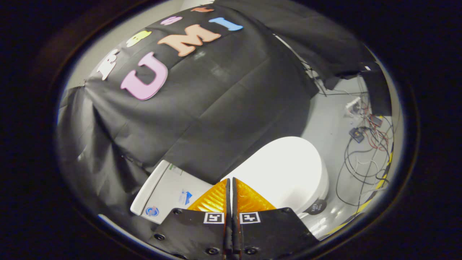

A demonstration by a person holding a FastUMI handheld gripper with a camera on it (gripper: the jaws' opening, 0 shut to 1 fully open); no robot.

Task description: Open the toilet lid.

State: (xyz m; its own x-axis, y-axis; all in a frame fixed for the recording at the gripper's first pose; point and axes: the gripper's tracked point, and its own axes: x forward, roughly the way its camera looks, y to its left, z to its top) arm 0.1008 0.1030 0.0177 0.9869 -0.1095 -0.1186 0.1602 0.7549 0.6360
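Just past the gripper [230, 182], whose fingers are pressed together, the toilet lid [288, 166] lies down flat. Closed fingers might slide off its smooth edge.

One toilet [231, 187], one closed toilet lid [288, 169], one cistern [169, 191], one round floor sticker [316, 206], one tangle of cables [364, 159], one tongs [231, 187] with two fingers [216, 198] pressed together, holding nothing

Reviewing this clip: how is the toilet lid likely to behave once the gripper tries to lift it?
The toilet lid lies closed and looks like smooth, glossy moulded plastic, so it is probably stiff and likely slippery under the fingers. It should swing up toward the tank rather than come free. The gripper, fingers together on nothing, hovers above it.
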